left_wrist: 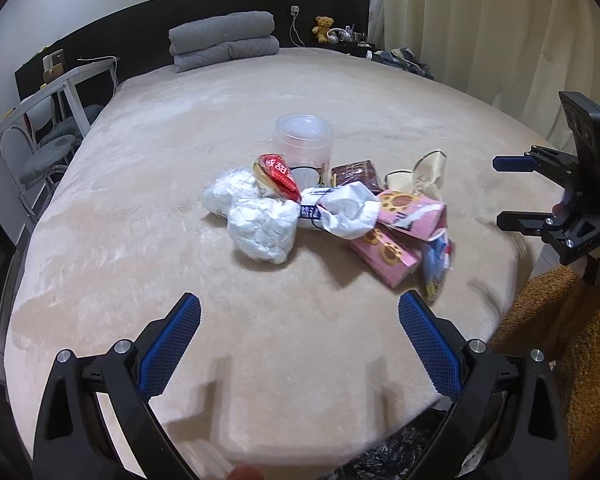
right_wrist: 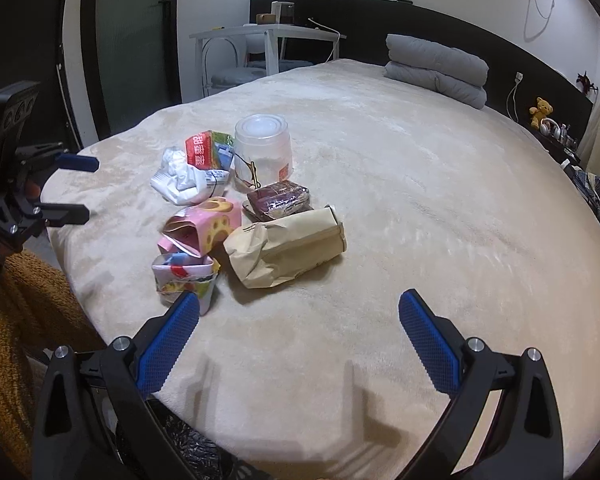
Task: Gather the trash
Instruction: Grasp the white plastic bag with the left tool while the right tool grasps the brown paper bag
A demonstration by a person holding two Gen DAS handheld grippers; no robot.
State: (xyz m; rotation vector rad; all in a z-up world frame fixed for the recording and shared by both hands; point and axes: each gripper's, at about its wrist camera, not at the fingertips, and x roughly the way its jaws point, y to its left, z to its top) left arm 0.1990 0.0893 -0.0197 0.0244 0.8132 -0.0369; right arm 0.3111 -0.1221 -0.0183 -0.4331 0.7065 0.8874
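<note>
Left tongs (left_wrist: 299,320): spread wide with nothing between the blue pads, held over the near edge of the bed (left_wrist: 180,272).
Right tongs (right_wrist: 299,316): also spread wide and holding nothing, over the near edge; seen from the left wrist view they sat off to the right side of the bed.
Below the tongs: a black crinkled bag (right_wrist: 196,450) showed under the bed edge; an orange fuzzy cloth (left_wrist: 560,320) lay between the two tools.
Nearest trash: a small folded colourful wrapper (right_wrist: 184,280) touched the left pad tip of the right tongs in the picture; whether they really met could not be told.
Brown paper bag (right_wrist: 288,248): lay on its side just ahead of the right tongs, touching the pink box (right_wrist: 204,228).
White crumpled bags (left_wrist: 260,228): directly ahead of the left tongs, well apart from them.
Middle of the pile: a dark red packet (right_wrist: 278,200) and a red snack wrapper (left_wrist: 278,174).
Back of the pile: a clear plastic tub (left_wrist: 303,140), upside down.
Far end: folded grey quilt (left_wrist: 224,40), a teddy bear (left_wrist: 323,27) and a white desk (right_wrist: 268,34).
</note>
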